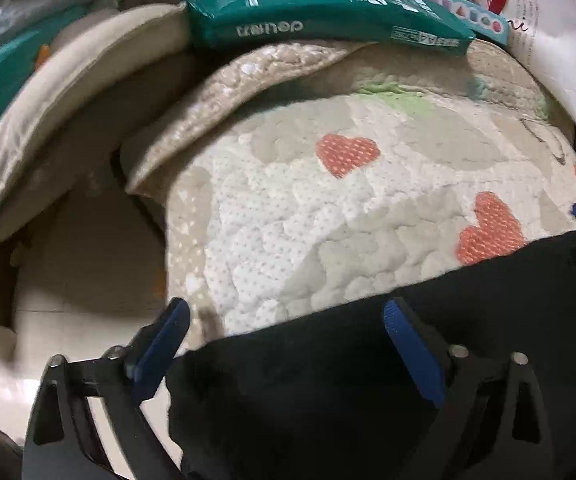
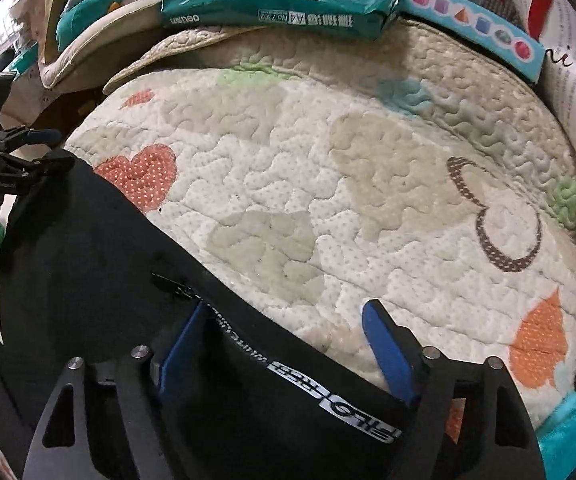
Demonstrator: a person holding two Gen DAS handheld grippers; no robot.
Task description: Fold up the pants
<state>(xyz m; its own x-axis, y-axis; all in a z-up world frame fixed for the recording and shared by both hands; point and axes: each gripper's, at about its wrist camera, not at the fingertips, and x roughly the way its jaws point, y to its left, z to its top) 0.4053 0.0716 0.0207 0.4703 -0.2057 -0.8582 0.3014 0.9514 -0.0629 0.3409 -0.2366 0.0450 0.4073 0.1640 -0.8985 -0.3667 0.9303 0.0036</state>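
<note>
Your left claw and right claw both gape wide, gripping nothing, with the black pants lying under and between their fingers on the quilted mat. Close carelessly and I reckon you'll pinch quilt too, or one layer. Beyond, the green paper pack crowds the mat's far edge.

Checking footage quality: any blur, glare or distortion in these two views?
Left wrist: motion blur at the left edge, glare on the shiny cushion, black pants lack detail. Right wrist: sharper, waistband lettering readable. Both: strong fisheye curvature, dark corners.
</note>
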